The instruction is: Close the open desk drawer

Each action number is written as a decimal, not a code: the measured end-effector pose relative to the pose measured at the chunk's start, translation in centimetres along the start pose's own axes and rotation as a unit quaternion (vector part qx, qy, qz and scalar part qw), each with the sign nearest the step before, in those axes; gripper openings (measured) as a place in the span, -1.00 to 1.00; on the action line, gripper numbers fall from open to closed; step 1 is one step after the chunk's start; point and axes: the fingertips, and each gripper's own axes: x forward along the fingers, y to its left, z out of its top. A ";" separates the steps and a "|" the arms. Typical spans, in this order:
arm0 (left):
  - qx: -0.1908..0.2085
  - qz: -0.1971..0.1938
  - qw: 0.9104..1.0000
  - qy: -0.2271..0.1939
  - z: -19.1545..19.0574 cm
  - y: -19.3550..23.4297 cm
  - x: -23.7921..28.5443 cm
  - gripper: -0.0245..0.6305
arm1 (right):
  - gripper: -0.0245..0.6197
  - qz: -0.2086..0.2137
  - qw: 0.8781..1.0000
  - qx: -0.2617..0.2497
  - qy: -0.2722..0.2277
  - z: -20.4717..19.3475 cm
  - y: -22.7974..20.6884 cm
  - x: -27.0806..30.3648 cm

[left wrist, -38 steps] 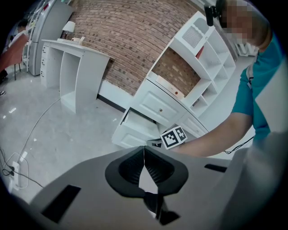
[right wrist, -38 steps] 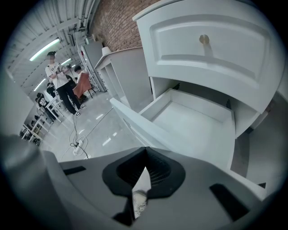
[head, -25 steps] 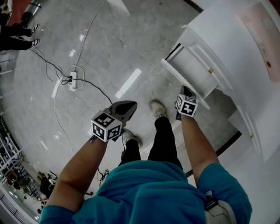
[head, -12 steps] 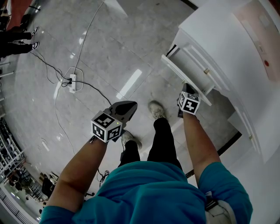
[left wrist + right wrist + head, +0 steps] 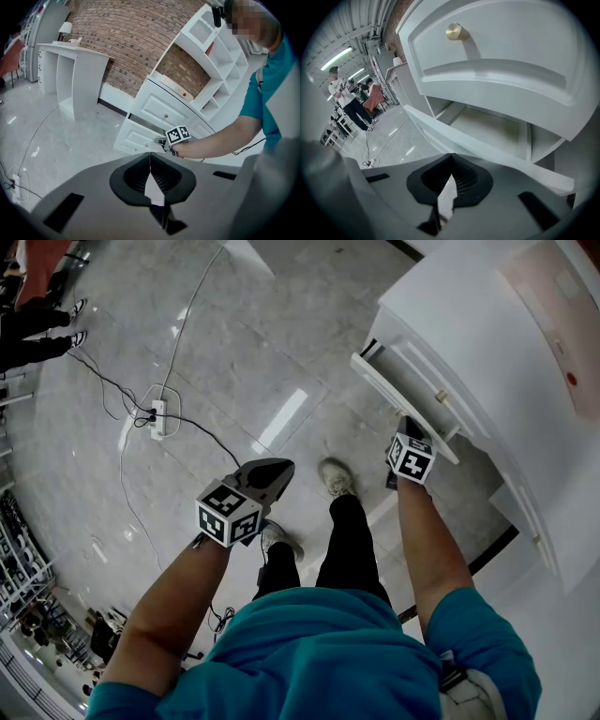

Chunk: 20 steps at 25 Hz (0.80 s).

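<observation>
my left claw (image 5: 278,468): jaws together, empty, well apart over the floor (image 5: 234,324). my right claw (image 5: 406,427), the nearer: jaws together, empty, tips at the open drawer (image 5: 398,399) front, which runs crosswise just ahead, partway out of the counter (image 5: 469,306).

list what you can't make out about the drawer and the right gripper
1. Whether the right gripper touches the open drawer: in the head view its marker cube covers the tips; in the right gripper view its own body covers the spot.
2. The drawer's back part: right gripper view, hidden under the upper drawer front.
</observation>
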 end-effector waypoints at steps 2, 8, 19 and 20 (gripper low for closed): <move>-0.001 0.000 1.000 0.000 0.1 -0.1 0.1 -0.87 | -0.86 -0.002 1.000 0.002 -0.003 0.4 -0.3 0.1; -0.002 0.001 1.000 0.002 0.1 0.0 0.5 -0.87 | -0.86 -0.008 1.000 0.002 -0.010 1.4 -1.2 0.6; -0.006 0.002 1.000 0.006 0.2 0.1 1.2 -0.87 | -0.86 -0.020 0.999 0.015 -0.022 3.0 -3.4 1.9; -0.006 0.002 1.000 0.006 0.3 0.1 1.3 -0.87 | -0.86 -0.022 0.999 0.015 -0.024 3.2 -3.6 2.0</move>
